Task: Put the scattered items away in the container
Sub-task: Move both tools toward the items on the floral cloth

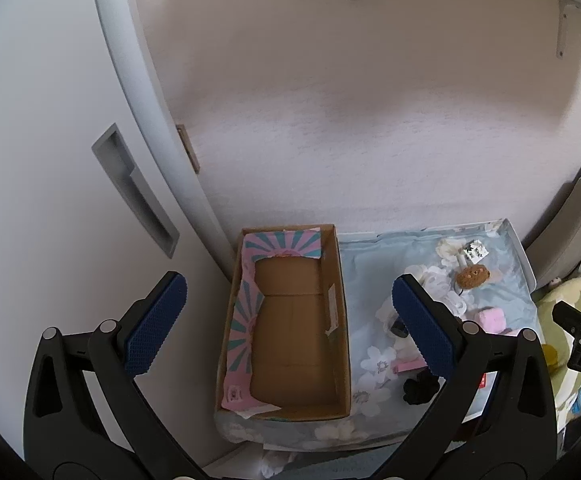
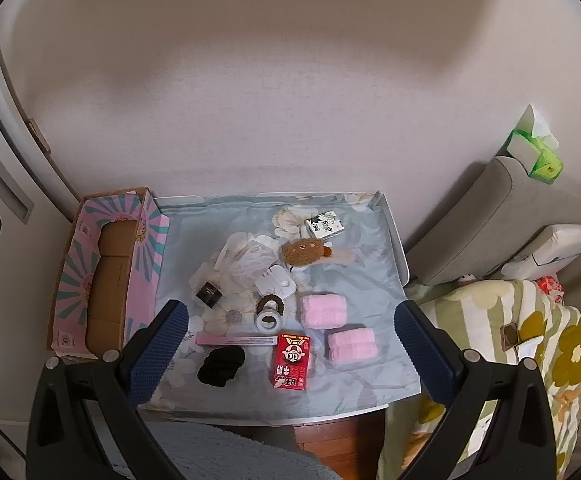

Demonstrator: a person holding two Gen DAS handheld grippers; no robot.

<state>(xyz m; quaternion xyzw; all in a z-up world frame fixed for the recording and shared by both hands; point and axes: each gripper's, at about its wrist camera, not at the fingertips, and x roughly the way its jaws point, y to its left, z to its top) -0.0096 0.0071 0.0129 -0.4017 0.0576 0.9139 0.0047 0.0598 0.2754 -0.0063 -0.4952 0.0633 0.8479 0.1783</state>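
The cardboard box [image 2: 106, 276] sits at the table's [image 2: 394, 236] left edge, its long axis running 12 to 6 o'clock, nothing inside. At its 3 o'clock lie two pink towels [image 2: 324, 311], one red carton [image 2: 291, 361], one black scrunchie [image 2: 221, 365]. Left gripper [image 1: 290, 324] and right gripper [image 2: 290, 352] hover spread wide, holding nothing.

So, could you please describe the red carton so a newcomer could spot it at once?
Find the floral cloth beside the cardboard box. Near its front edge lies the red carton, between a black scrunchie and a pink towel roll. It alone is red, with a cartoon face.
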